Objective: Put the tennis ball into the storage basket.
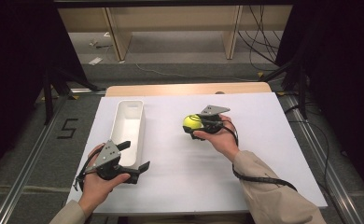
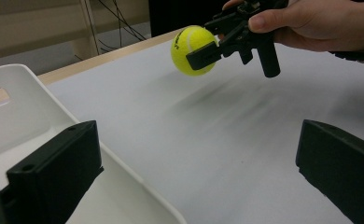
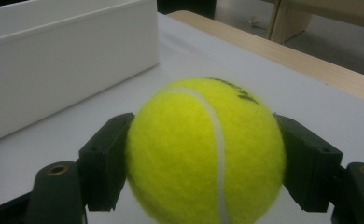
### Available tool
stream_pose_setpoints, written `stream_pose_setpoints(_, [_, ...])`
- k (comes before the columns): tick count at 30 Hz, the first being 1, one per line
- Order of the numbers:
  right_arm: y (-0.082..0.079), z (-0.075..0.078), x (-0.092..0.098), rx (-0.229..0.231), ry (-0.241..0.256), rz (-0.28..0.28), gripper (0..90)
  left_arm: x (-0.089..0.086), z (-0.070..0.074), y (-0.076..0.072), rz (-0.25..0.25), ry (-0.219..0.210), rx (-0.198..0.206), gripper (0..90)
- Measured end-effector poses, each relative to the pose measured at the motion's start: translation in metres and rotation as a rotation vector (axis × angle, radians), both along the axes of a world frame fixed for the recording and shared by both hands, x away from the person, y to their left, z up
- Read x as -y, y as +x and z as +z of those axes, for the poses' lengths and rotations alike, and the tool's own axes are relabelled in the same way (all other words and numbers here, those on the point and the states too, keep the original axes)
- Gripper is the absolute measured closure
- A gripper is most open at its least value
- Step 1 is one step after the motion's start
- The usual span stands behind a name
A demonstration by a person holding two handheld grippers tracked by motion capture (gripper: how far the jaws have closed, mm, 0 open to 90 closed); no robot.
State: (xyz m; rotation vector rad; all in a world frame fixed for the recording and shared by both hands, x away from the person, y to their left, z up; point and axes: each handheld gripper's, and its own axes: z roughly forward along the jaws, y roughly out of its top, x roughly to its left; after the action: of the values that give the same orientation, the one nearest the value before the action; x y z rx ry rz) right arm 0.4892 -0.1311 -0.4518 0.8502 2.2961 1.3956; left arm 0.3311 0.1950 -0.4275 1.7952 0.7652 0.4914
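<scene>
With our right hand-held gripper (image 1: pixel 195 126) clamped on the tennis ball (image 1: pixel 192 123), the white bin (image 1: pixel 129 126) – long axis twelve-to-six – lies at nine o'clock, beside our wide-open left hand-held gripper (image 1: pixel 134 156).

Probably a lab recording bay: white-topped table (image 1: pixel 264 154) flanked by aluminium rails (image 1: pixel 21 172), black curtains (image 1: pixel 12 46) at both sides, loose cables (image 1: pixel 259 42) on the floor beyond.

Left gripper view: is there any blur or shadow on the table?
In the left gripper view, a smeared dark shadow lies on the table below the ball, and the near jaws look soft; in the right gripper view the ball is sharp and the white bin behind is slightly soft.
</scene>
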Motion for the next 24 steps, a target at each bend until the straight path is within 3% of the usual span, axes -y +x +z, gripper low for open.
stream_pose_setpoints(24, [-0.005,0.013,-0.009,0.032,0.018,0.035,26.8,0.000,0.000,0.000,0.003,-0.002,-0.001,0.0])
